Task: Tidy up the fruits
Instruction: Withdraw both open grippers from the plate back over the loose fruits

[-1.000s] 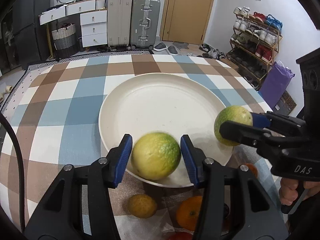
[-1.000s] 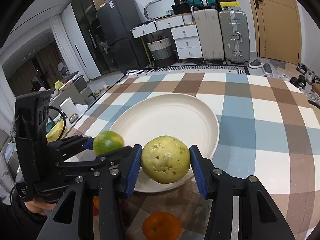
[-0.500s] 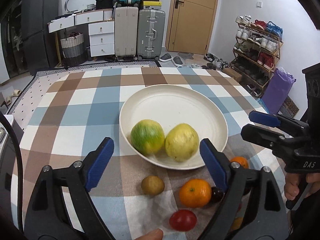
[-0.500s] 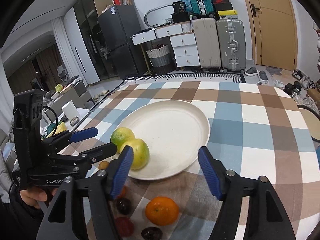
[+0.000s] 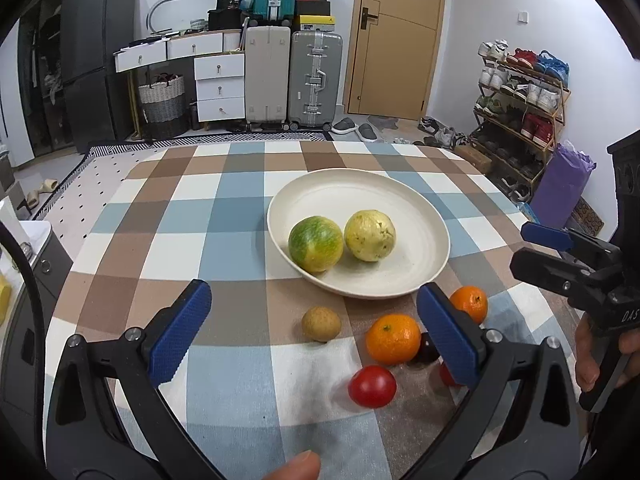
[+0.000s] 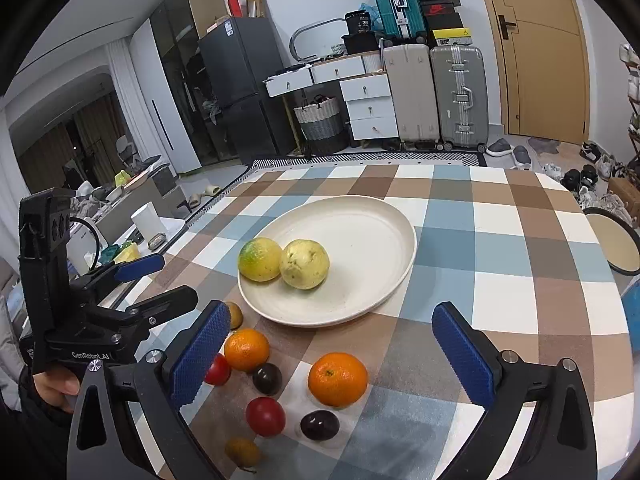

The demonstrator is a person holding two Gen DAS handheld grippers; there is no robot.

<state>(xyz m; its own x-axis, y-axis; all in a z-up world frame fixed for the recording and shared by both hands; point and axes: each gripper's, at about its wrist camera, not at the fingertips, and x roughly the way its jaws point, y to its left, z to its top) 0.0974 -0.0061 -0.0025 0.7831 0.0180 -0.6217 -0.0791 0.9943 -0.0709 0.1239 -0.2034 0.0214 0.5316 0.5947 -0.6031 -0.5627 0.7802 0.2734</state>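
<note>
A cream plate (image 5: pixel 420 216) (image 6: pixel 384 216) holds a green-yellow citrus (image 5: pixel 316 244) (image 6: pixel 259 259) and a yellow guava (image 5: pixel 370 235) (image 6: pixel 305 264), side by side and touching. In front of the plate lie two oranges (image 5: pixel 387 338) (image 6: pixel 338 378), red tomatoes (image 5: pixel 372 386) (image 6: pixel 265 416), dark plums (image 6: pixel 320 425) and a small brown fruit (image 5: pixel 321 323). My left gripper (image 5: pixel 316 332) (image 6: pixel 156 284) is open and empty, above the loose fruit. My right gripper (image 6: pixel 332 356) (image 5: pixel 536 248) is open and empty, above the oranges.
The table has a blue, brown and white checked cloth (image 5: pixel 192 224). A round stool (image 6: pixel 612 240) stands past the table's right edge. Suitcases, drawers and a shoe rack stand far behind. A white cup (image 6: pixel 146 220) stands on a side unit to the left.
Both grippers opened, left the citrus and the guava on the plate, and drew back toward the near table edge.
</note>
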